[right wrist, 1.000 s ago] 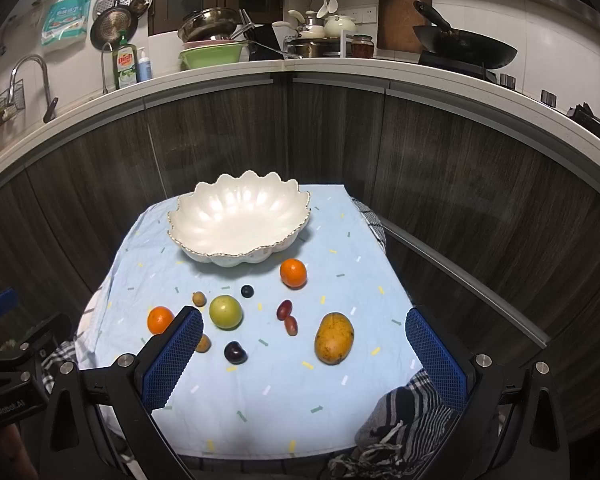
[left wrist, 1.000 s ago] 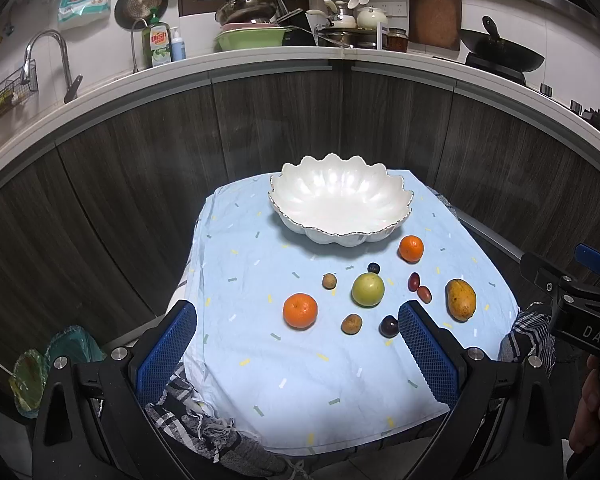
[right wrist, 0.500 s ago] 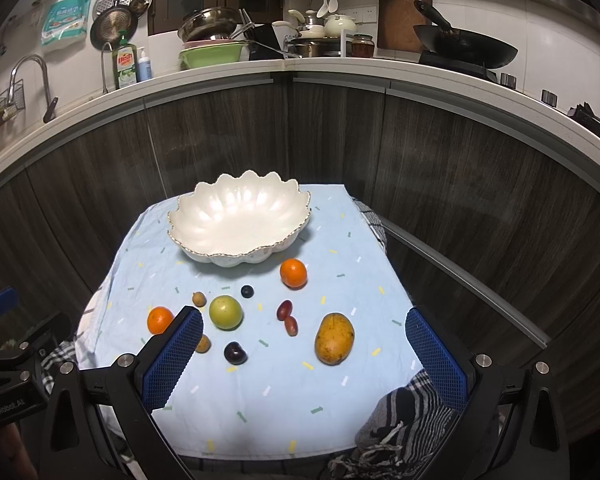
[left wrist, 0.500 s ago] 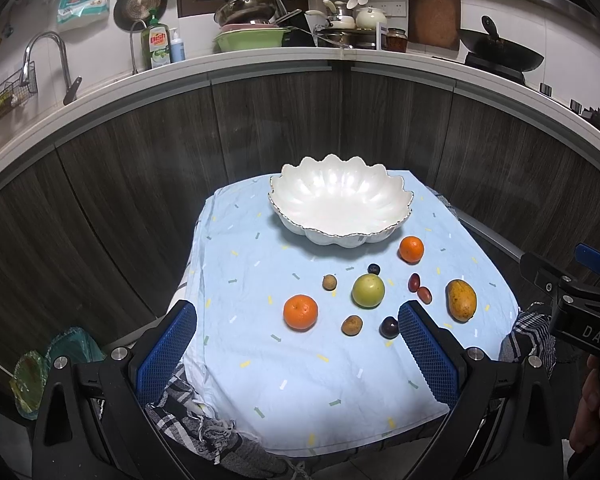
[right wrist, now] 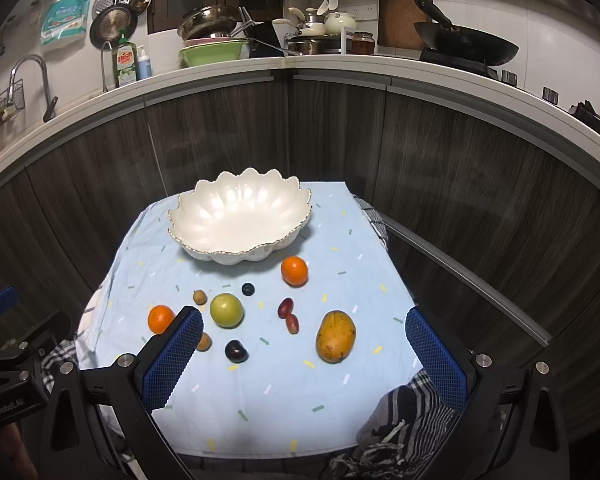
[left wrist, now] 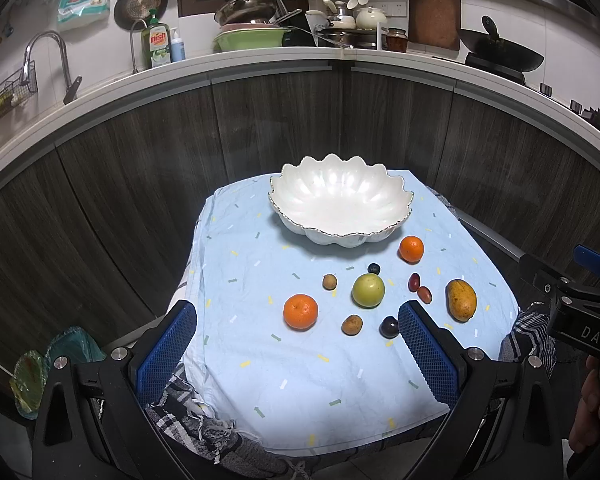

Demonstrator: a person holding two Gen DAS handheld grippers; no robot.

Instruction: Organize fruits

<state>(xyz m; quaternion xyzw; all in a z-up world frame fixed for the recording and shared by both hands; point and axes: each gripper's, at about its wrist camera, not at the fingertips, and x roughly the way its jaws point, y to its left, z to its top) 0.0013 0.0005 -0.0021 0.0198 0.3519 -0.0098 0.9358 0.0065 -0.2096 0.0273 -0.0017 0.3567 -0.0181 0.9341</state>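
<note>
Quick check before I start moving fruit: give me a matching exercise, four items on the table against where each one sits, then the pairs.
Things:
1. mango
2. white bowl
3. green apple
4. dark plum

Places:
A. far end of the cloth, nothing in it
B. middle of the fruit group
C. rightmost fruit
D. near row, in front of the apple

Pairs: 1-C, 2-A, 3-B, 4-D

Surface: small table under a pale blue confetti-patterned cloth [left wrist: 260, 360].
On it: white scalloped ceramic bowl [left wrist: 342, 236]; scattered fruit, including a yellow mango [right wrist: 335, 335].
</note>
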